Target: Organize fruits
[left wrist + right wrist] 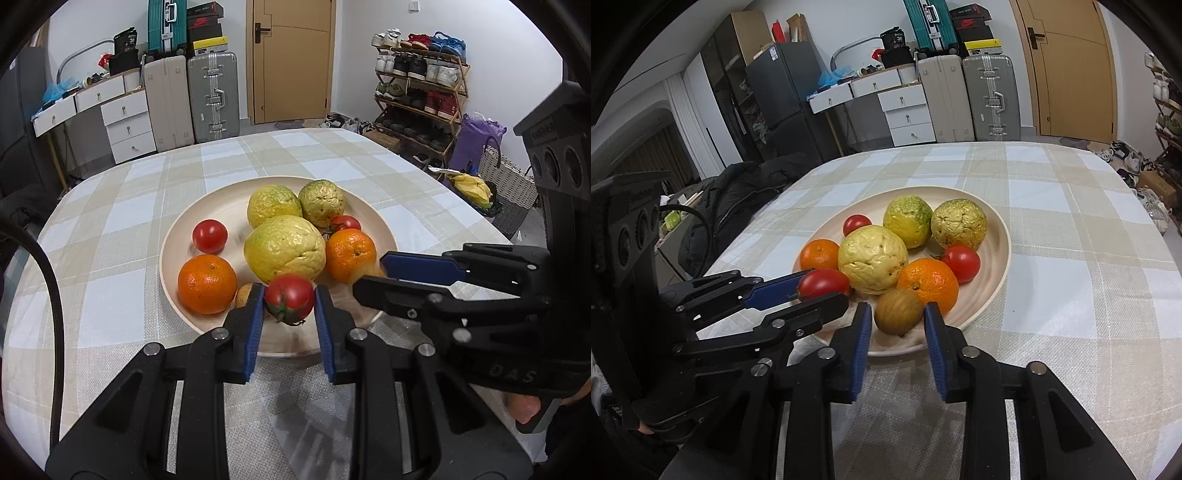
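Left wrist view: a red tomato point(289, 298) is clamped between the blue pads of the left gripper point(289, 301), just over the near rim of the plate point(173, 236). Beside it, a small brown fruit point(899, 311) sits between the pads of the right gripper point(897, 314), which are parted and seem barely clear of it — released or nearly so. Two oranges, three large yellow-green fruits and two more tomatoes are already gathered on the plate. No loose fruit is seen on the checked tablecloth point(110, 229) — the sorting is judged almost finished.

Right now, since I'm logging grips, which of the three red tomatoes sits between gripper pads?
The red tomato at the beige plate's near rim, clamped by the left gripper; the others lie free.
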### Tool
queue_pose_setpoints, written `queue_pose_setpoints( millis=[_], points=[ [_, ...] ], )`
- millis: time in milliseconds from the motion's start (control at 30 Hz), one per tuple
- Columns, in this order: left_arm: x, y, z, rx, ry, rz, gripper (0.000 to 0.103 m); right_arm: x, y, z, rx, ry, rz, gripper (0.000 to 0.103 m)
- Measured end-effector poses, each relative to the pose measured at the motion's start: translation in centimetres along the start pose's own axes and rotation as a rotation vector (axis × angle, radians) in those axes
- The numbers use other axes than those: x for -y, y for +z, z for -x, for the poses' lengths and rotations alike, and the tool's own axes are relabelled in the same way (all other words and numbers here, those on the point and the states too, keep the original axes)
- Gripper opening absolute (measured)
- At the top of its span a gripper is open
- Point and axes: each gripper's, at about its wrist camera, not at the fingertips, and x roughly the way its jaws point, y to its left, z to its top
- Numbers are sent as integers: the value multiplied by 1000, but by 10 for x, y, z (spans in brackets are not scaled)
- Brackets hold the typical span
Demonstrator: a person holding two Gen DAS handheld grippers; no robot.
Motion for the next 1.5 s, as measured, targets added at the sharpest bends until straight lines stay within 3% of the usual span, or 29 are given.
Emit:
queue_pose_setpoints(
  millis=[100,300,367,400,433,567,633,700,767,833,1200,1500],
  points=[
    [-1,0,0,0,-3,5,24,0,-2,5,18,-27,-1,50],
    [0,-1,5,26,-1,-2,24,7,-4,11,26,-53,-17,55],
    [-1,-1,8,33,2,7,25,8,-5,14,36,-68,-15,65],
    [-3,-2,8,30,-3,19,27,9,-5,17,46,-73,-17,74],
    [-4,-3,9,24,-10,29,32,10,-6,20,56,-70,-18,84],
    [-12,-9,16,38,-28,67,51,12,-6,32,107,-34,-32,102],
    [-14,-10,23,58,-11,70,74,12,-7,38,129,-30,-27,103],
    [-15,-13,34,101,9,71,86,12,-7,44,149,-35,-15,103],
    [-15,-14,45,135,15,72,88,9,-8,49,171,-40,10,103],
    [-17,-15,54,155,24,83,103,4,-10,53,190,-51,40,103],
    [-22,-34,97,263,81,75,102,-14,-22,78,317,-31,111,103],
    [-27,-42,105,290,88,77,102,-13,-26,84,363,-26,112,103]
  ],
)
